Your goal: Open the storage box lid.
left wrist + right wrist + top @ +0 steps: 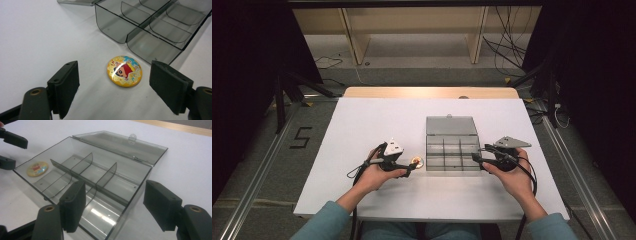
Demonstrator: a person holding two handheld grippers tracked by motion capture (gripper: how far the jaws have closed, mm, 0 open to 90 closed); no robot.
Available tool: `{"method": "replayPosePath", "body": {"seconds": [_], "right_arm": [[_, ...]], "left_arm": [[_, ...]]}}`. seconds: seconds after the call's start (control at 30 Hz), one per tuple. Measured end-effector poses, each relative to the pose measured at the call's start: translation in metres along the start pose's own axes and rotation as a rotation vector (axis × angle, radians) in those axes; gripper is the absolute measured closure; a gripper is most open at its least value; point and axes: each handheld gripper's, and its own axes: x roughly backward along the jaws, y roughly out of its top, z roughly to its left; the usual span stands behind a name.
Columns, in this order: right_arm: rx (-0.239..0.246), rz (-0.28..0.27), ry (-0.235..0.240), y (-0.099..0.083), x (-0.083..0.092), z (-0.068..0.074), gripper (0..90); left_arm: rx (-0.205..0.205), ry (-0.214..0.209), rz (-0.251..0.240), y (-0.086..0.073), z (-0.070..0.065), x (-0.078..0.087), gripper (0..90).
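My left gripper (113, 86) has fingers wide apart around the yellow cartoon badge (124, 71), flat on the white worktop (37, 37), not touching. My right gripper (115, 205), fingers open, straddles the box (100, 182) corner. High view adds the lid (450, 125) lying open behind.

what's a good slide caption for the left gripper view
Open left tongs straddle a round yellow cartoon badge lying on the white table, beside a smoky clear divided box.
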Motion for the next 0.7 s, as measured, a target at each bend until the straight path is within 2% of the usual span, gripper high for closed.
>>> {"method": "replayPosePath", "body": {"seconds": [0.17, 0.43, 0.7], "right_arm": [[-0.003, -0.002, 0.003, -0.001, 0.001, -0.001, 34.3], [-0.002, -0.006, 0.004, 0.000, 0.000, -0.001, 33.7], [0.001, -0.003, 0.003, 0.000, 0.000, -0.001, 33.7]], "left_arm": [[-0.017, -0.012, 0.031, 0.001, -0.002, -0.009, 23.6], [-0.078, -0.038, 0.061, 0.000, -0.008, -0.024, 25.0], [-0.062, -0.057, 0.055, 0.002, -0.006, -0.029, 28.9]]}}
